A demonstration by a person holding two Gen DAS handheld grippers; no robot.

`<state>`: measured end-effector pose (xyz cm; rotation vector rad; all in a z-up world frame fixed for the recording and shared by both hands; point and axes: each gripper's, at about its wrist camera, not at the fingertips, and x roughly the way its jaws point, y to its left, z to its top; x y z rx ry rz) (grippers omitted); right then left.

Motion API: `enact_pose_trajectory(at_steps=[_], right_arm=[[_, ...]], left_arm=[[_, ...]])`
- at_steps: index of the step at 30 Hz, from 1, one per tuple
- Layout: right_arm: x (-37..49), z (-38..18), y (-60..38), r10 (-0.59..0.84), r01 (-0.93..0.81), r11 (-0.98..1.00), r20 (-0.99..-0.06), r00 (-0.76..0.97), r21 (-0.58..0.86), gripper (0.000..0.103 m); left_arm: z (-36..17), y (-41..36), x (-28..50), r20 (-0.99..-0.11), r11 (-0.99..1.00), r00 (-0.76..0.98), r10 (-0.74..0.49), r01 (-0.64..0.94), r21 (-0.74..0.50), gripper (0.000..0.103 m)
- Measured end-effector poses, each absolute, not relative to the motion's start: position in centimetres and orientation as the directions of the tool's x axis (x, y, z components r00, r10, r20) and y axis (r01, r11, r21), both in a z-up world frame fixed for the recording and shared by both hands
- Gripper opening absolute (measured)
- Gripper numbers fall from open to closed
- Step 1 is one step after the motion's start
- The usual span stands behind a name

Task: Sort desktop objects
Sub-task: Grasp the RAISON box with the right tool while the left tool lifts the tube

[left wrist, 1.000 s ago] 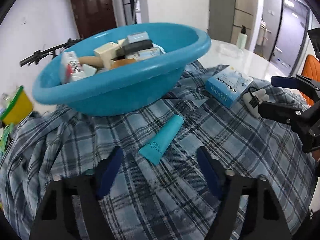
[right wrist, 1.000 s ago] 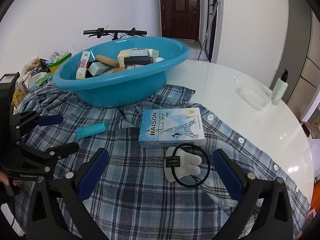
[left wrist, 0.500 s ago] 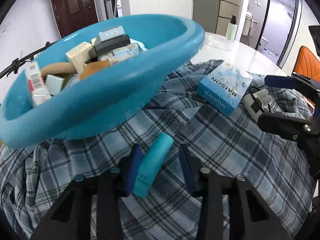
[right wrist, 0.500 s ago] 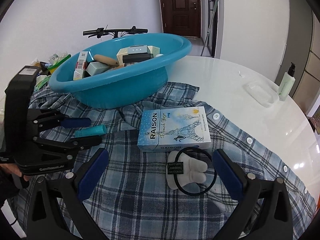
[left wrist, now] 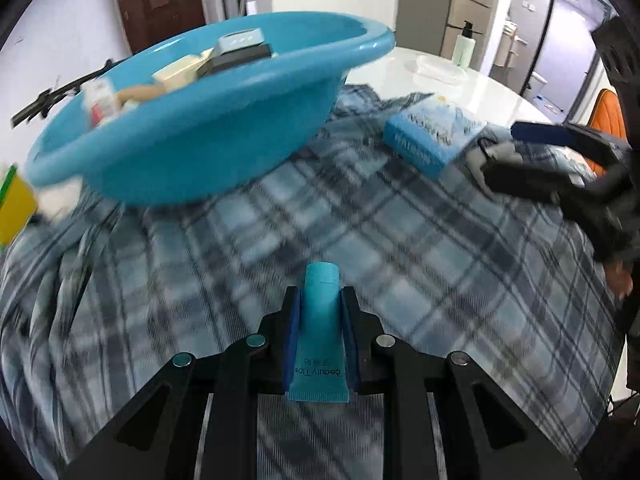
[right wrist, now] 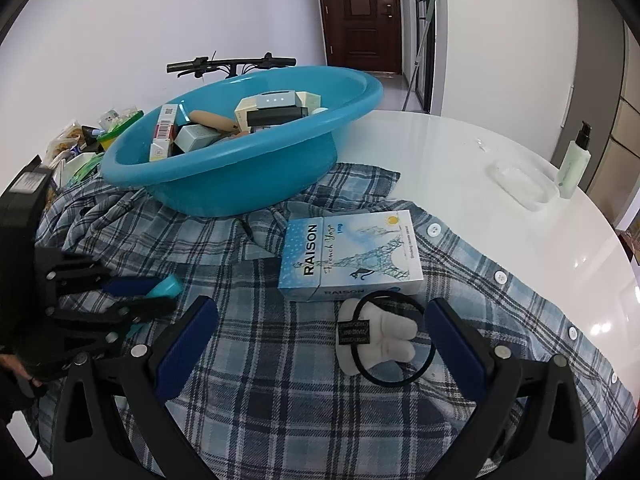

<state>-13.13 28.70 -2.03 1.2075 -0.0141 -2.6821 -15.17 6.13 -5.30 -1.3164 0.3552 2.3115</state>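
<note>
the left gripper is now clamped on the teal tube, which lay loose between its wider-set fingers half a second ago, above the plaid shirt. the right gripper stays wide apart, hovering around the white hair tie charm, beside the raison box.
</note>
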Motion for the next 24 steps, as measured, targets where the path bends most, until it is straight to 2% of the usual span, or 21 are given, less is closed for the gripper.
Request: enact_pose_trajectory(at_steps=[8, 9, 11, 12, 14, 16, 18, 20, 23, 24], right_arm=[[-14.4, -1.8, 27.7, -0.129, 0.167, -0.986, -0.739, -0.661, 0.022, 0.103], [-14.6, -1.8, 27.7, -0.113, 0.159, -0.987, -0.740, -0.664, 0.008, 0.103], [-15.2, -1.8, 27.6, -0.091, 0.147, -0.989, -0.737, -0.670, -0.011, 0.103], [-15.5, -1.8, 27.7, -0.085, 0.144, -0.989, -0.737, -0.670, -0.018, 0.103], [-16.3, -2.2, 27.7, -0.065, 0.135, -0.990, -0.744, -0.665, -0.035, 0.103], [-16.9, -2.8, 27.8, -0.058, 0.134, -0.990, -0.754, -0.655, -0.040, 0.103], [-17.3, -3.4, 27.8, -0.055, 0.134, -0.990, -0.765, -0.642, -0.042, 0.103], [-17.6, -4.1, 28.0, -0.050, 0.131, -0.990, -0.771, -0.634, -0.044, 0.103], [-17.8, -4.7, 28.3, -0.063, 0.128, -0.992, -0.777, -0.626, -0.023, 0.088], [-17.8, -4.7, 28.5, -0.072, 0.125, -0.992, -0.777, -0.625, -0.008, 0.088]], left_arm=[[-5.6, 5.4, -13.4, -0.867, -0.880, -0.444, 0.226, -0.475, 0.013, 0.024], [-5.6, 5.5, -13.5, -0.866, -0.881, -0.448, 0.221, -0.473, 0.020, 0.027], [-5.7, 5.7, -13.7, -0.863, -0.882, -0.460, 0.208, -0.471, 0.038, 0.048], [-5.8, 5.7, -13.8, -0.864, -0.882, -0.457, 0.211, -0.470, 0.033, 0.054], [-6.0, 5.4, -14.0, -0.863, -0.887, -0.448, 0.234, -0.462, -0.001, 0.055], [-6.0, 5.2, -14.1, -0.862, -0.889, -0.446, 0.240, -0.458, -0.011, 0.055], [-5.9, 4.9, -14.0, -0.860, -0.892, -0.451, 0.238, -0.451, -0.011, 0.050], [-5.7, 4.7, -13.8, -0.859, -0.896, -0.456, 0.234, -0.443, -0.008, 0.030], [-5.3, 4.3, -13.6, -0.854, -0.903, -0.460, 0.241, -0.429, -0.024, 0.024], [-5.1, 4.1, -13.5, -0.851, -0.907, -0.467, 0.241, -0.421, -0.026, 0.023]])
